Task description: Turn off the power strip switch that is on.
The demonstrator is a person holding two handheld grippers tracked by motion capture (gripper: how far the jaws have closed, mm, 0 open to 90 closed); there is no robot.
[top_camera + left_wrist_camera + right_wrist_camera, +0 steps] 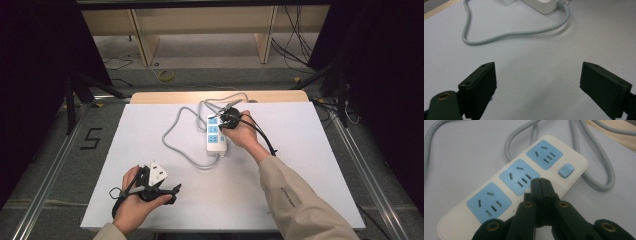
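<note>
**Currently: left gripper idle and spread, right gripper closed over the power strip**

Left side: the left gripper rests low on the white table surface near the front edge, held in the person's left hand. A grey three-cornered plate sits on top of it. In the left gripper view, the two black jaws stand wide apart with bare table between them; nothing is held. Beyond the jaws, a loop of grey cable lies flat on the surface and runs into one end of the power strip at the top edge of that view.

Centre: the white power strip lies flat on the table, roughly mid-width and toward the far half. It carries three blue socket panels in a row and a blue switch at one end. Its grey cable curls in loops to the left of the strip and behind it, toward the wooden edge at the far side of the table.

Right side: the right gripper is held by the right hand directly above the far end of the power strip. In the right gripper view, the jaws are pressed together with no gap and nothing between them; their tips sit over the edge of the middle socket panel. Whether the tips touch the strip cannot be told. A beige sleeve covers the right forearm.
</note>
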